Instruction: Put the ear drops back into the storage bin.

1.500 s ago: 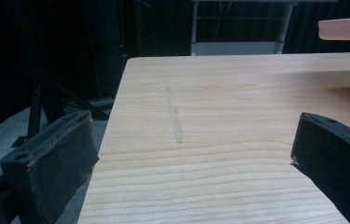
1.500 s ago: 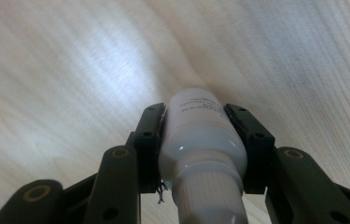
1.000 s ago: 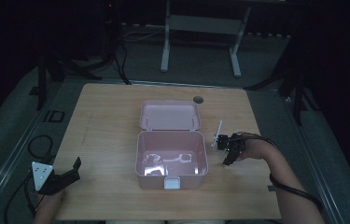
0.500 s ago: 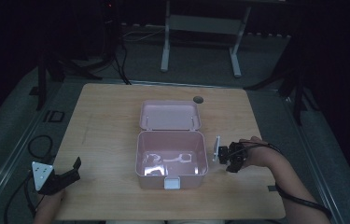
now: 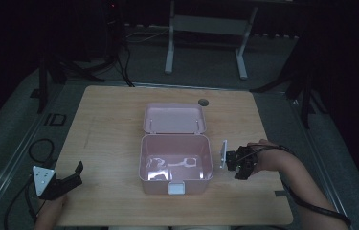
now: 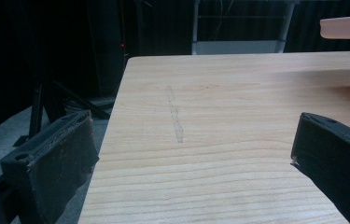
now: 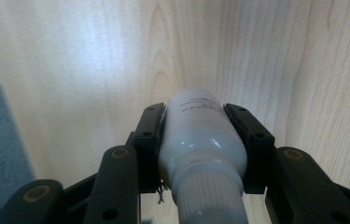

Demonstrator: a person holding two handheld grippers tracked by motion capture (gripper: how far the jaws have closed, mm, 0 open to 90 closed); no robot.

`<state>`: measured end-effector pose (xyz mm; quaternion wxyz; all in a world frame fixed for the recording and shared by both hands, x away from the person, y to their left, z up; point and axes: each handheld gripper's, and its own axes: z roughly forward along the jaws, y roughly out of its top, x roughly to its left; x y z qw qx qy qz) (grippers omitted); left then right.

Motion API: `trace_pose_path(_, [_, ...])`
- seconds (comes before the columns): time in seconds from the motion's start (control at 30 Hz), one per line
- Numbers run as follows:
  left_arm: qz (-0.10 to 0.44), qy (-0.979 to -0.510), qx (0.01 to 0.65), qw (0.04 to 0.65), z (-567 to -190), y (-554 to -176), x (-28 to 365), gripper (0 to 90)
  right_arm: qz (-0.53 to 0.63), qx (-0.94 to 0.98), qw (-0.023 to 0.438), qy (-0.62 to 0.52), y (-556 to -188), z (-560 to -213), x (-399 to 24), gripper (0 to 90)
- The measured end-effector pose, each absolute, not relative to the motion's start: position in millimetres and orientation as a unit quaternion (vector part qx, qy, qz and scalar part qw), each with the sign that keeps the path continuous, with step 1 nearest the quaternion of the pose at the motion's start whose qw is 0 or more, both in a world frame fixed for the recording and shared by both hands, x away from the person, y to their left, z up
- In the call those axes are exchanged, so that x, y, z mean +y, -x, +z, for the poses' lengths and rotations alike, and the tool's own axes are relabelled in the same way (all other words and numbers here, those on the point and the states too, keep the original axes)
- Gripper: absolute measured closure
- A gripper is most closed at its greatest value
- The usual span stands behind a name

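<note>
Pretty dim setup here. A light wooden table (image 5: 110, 124) is sitting on a grey floor (image 5: 273, 62), with a round hole (image 5: 203, 102) showing near its far edge. Behind the table a white metal stand (image 5: 206, 28) is standing in the dark, and black cables (image 5: 119, 62) are trailing beside it, left of the stand.

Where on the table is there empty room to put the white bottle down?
The widest bare wood lies left of the pink box, between it and the left gripper. Another strip runs along the far edge, beyond the open lid. It is tighter on the right, where the right gripper holds the white bottle close beside the box.
</note>
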<state>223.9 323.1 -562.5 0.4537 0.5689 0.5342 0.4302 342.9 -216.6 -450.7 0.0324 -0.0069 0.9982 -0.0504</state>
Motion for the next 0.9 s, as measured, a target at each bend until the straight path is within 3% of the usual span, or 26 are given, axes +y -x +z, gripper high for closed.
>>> trace_pose_path(0.9, [0.430, -0.568, 0.535, 0.454, -562, -224, 324, 0.4, -0.028, 0.998, 0.040, 0.027, -327, -365, -166, 59.3])
